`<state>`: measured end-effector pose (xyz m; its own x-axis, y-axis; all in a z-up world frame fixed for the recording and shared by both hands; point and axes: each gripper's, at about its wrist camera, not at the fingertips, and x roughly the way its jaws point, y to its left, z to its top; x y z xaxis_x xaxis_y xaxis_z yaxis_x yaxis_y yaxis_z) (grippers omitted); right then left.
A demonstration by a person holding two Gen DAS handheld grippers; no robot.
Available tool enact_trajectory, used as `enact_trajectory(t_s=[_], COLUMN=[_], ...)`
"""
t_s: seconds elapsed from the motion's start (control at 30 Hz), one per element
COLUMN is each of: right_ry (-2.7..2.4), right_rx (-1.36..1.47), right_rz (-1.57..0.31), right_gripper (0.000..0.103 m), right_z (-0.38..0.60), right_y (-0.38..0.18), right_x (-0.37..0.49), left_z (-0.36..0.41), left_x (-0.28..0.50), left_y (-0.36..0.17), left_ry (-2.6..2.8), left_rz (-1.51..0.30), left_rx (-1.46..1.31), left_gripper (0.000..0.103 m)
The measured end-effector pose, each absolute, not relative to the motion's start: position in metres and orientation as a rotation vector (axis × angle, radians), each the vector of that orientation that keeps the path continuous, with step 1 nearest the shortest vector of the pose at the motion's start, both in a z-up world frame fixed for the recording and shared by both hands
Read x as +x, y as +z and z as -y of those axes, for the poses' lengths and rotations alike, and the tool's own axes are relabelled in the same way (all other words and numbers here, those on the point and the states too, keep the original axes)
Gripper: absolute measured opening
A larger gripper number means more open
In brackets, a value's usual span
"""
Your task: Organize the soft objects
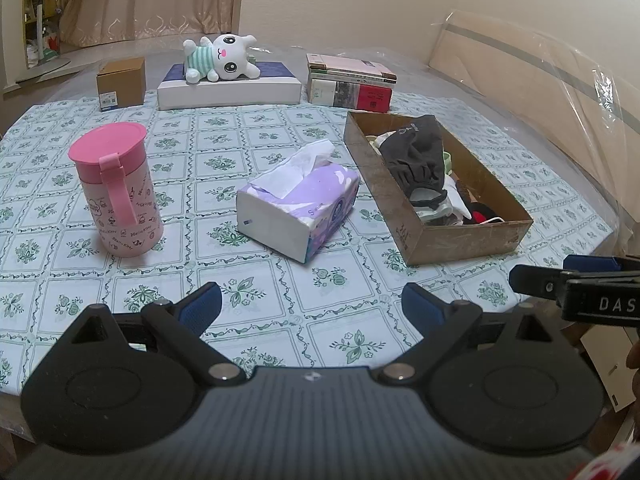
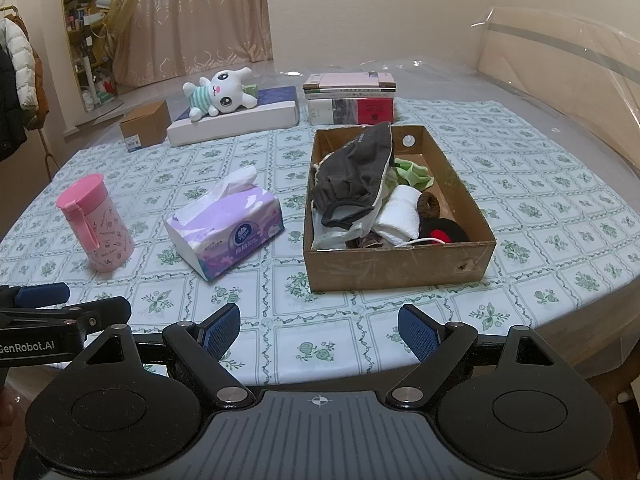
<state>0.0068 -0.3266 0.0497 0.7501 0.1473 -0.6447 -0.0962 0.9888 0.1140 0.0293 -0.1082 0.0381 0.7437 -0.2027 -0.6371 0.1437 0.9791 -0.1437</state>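
- Here I hold the left gripper (image 1: 310, 306) low over the near edge of the table (image 1: 360, 328), its blue-padded jaws spread wide with nothing between them.
- My right gripper (image 2: 319, 330) hangs just beside it, equally wide apart and empty.
- The cardboard box (image 2: 396, 266) of soft things sits at 1 o'clock from the right gripper; a dark grey garment (image 2: 352, 176) is draped over its far left part, with a white rolled cloth (image 2: 402, 216), a green fabric piece (image 2: 414, 172) and a brown hair tie (image 2: 430, 204) beside it.
- A purple tissue pack (image 2: 228, 232) lies at 11 o'clock, between the box and a pink lidded cup (image 2: 94, 228) at 10 o'clock.
- At 12 o'clock, far back, a white plush toy (image 2: 220, 96) lies on a flat white box (image 2: 240, 122), flanked by a small brown carton (image 2: 146, 124) and stacked books (image 2: 352, 98).
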Motion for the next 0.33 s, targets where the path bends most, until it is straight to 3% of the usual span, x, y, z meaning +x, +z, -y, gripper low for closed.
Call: enact_trajectory(t_s=[0.33], right_ry=[0.135], right_rx=[0.076], right_rz=[-0.713], right_gripper=[0.086], right_z=[0.3272], right_y=[0.0495], right_x=[0.0082], left_z=[0.1081], left_x=[0.0283], left_y=[0.0377], left_ry=[-0.209], left_rz=[-0.698], left_rx=[-0.099], left_gripper=[0.096])
